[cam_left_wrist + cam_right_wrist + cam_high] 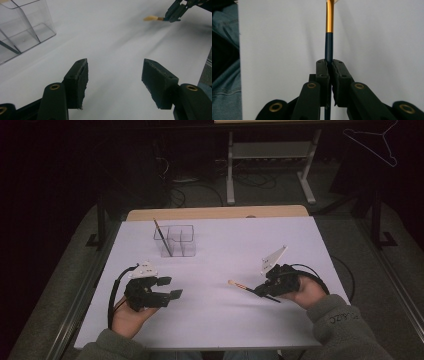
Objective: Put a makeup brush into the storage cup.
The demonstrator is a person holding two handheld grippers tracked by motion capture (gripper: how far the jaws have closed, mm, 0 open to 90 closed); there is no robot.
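Observation:
A thin brush [243, 286] with a dark handle, gold ferrule [329, 20] and pale tip [150, 18] is held just above the white table at the right. My right gripper [260, 291] is shut on its handle, and the jaws meet around it in the right gripper view [329, 65]. The brush tip points left, toward the table's middle. My left gripper [170, 288] hovers at the left front with its jaws wide apart and only bare table between them [115, 75]. A clear divided box [176, 240] stands at the back left, with a second brush [163, 238] leaning in it.
The white table sheet [225, 245] ends in a wooden strip [215, 213] at the far side. Beyond it are a grey desk frame [270, 165] and cables on the floor. A wire hanger [377, 140] hangs at the top right. The clear box [22, 30] stands left of my left jaws.

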